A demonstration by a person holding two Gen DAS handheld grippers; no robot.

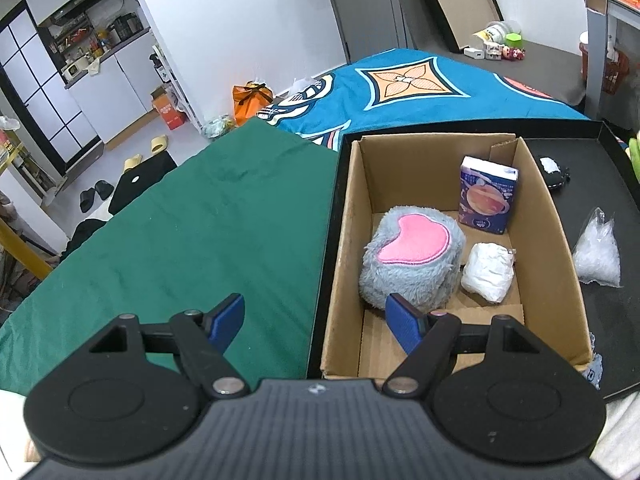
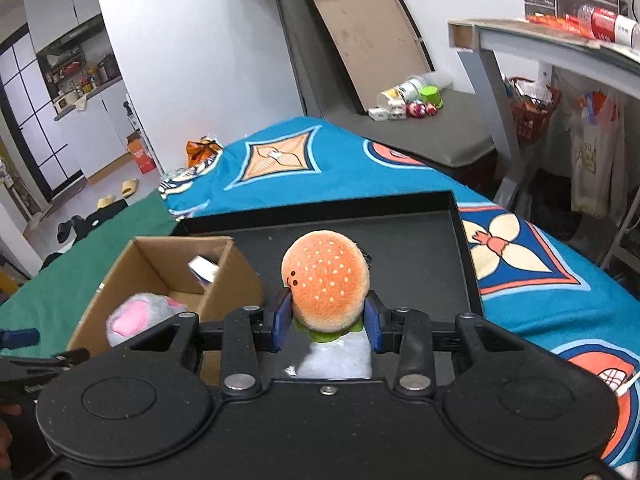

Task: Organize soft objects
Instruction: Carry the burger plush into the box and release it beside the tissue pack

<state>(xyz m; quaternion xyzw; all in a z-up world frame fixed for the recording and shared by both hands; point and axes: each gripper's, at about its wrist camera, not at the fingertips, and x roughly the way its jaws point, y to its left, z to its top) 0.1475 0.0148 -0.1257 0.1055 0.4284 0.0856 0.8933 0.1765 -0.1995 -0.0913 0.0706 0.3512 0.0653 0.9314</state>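
The right tool (image 2: 326,326) is pinching a small round plush burger toy with an orange seeded bun and a green felt edge (image 2: 325,282), one blue pad on each side of its lower half. The toy is up in the air over the shallow black tray (image 2: 464,248) that sits on the bed with the blue patterned blanket (image 2: 560,292), and just beside the open brown cardboard box (image 2: 236,270). It looks very light and squishy, so the pads can sink in a bit and it will not break. The fuzzy cloth should not slip much. Holding it low on the sides, where the bun is widest, seems like a good spot, because the round top could pop out of a loose pinch. The left tool (image 1: 316,326) is spread wide with nothing in it, above the near edge of the box. Inside the box lie a fluffy grey plush with a pink heart patch (image 1: 412,260), a white crumpled soft bundle (image 1: 488,272) and a blue tissue pack standing up (image 1: 486,196). There is bare cardboard at the near end where the burger could go. A clear crinkly plastic bag (image 1: 598,256) lies on the tray, outside the box
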